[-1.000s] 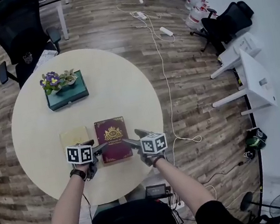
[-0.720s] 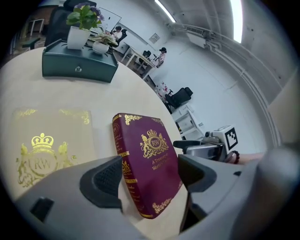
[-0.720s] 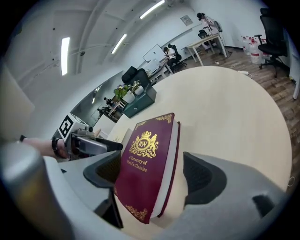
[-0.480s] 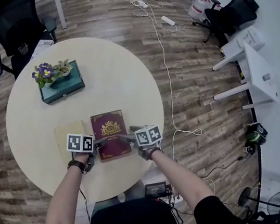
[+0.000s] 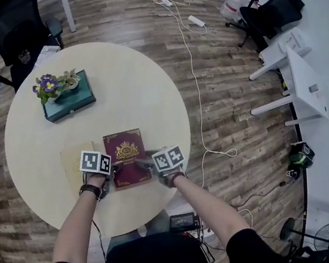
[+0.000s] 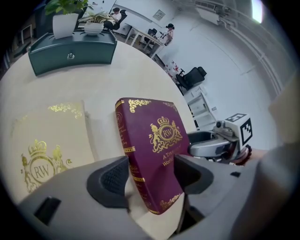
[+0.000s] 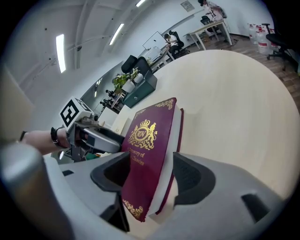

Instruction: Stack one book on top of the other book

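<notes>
Left hand-held gripper: jaws have just been closing; clamped on maroon book, near-left corner;
Right hand-held gripper: likewise; near-right corner;
Beige book: flat on worktop, just beside

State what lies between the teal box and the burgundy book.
Only bare tabletop: the head view shows nothing on the stretch from teal box to burgundy book, and the left gripper view agrees.

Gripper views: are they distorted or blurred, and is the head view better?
Left gripper view: strong fisheye bending, dark corners, maroon book sharp. Right gripper view: same bending, bright ceiling lights. Head view: wooden floor curves toward edges, light even.
</notes>
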Demonstrator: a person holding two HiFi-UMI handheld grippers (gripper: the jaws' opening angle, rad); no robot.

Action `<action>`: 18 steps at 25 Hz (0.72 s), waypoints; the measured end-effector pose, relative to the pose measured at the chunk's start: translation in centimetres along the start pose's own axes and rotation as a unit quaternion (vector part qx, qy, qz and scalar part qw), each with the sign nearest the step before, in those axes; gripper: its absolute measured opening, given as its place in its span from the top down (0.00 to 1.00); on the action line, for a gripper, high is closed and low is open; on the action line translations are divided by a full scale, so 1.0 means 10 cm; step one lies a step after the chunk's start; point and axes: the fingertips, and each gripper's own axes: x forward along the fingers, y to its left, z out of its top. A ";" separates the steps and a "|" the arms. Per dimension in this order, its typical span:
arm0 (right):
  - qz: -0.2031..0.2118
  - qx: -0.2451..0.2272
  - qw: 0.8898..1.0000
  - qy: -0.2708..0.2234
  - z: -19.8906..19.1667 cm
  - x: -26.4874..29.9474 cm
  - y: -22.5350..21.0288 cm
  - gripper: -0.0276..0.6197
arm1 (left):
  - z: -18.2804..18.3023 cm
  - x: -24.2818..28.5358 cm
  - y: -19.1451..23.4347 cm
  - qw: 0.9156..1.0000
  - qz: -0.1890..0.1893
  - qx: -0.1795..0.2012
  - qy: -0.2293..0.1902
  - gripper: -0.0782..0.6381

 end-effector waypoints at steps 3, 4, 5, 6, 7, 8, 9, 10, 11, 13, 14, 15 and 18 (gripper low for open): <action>0.000 -0.002 1.000 0.003 -0.01 0.02 0.02 0.56 | 0.00 0.01 0.00 1.000 0.003 0.003 0.010 0.50; -0.001 -0.002 1.000 0.002 -0.01 0.03 0.02 0.58 | 0.00 0.02 0.01 1.000 0.005 0.004 0.011 0.50; -0.003 0.000 1.000 0.002 -0.01 0.03 0.01 0.62 | -0.01 0.02 0.02 1.000 0.007 0.004 0.011 0.51; -0.005 0.001 1.000 0.001 -0.01 0.02 0.01 0.64 | -0.01 0.02 0.03 1.000 0.010 0.004 0.010 0.52; -0.010 0.000 1.000 0.002 -0.01 0.01 -0.01 0.67 | -0.01 0.02 0.04 1.000 0.012 0.005 0.009 0.53; -0.014 -0.003 1.000 0.003 -0.01 0.00 -0.02 0.70 | -0.01 0.01 0.05 1.000 0.015 0.005 0.006 0.55; -0.018 -0.005 1.000 0.005 -0.02 -0.01 -0.04 0.74 | -0.01 0.01 0.06 1.000 0.017 0.004 0.004 0.57; -0.019 -0.006 1.000 0.006 -0.02 -0.01 -0.05 0.74 | -0.01 0.00 0.06 1.000 0.020 0.004 0.003 0.58; -0.020 -0.006 1.000 0.007 -0.03 -0.02 -0.05 0.74 | -0.01 0.00 0.07 1.000 0.023 0.004 0.002 0.60; -0.020 -0.003 1.000 0.006 -0.03 -0.03 -0.06 0.74 | -0.02 0.00 0.08 1.000 0.028 0.006 0.002 0.65; -0.020 -0.003 1.000 0.004 -0.02 -0.03 -0.06 0.74 | -0.02 0.00 0.09 1.000 0.029 0.006 0.001 0.66; -0.020 -0.003 1.000 0.003 -0.01 -0.04 -0.06 0.74 | -0.02 0.00 0.09 1.000 0.028 0.006 0.000 0.66; -0.020 -0.007 1.000 0.001 0.03 -0.06 -0.03 0.75 | -0.02 -0.02 0.08 1.000 0.028 0.005 -0.005 0.66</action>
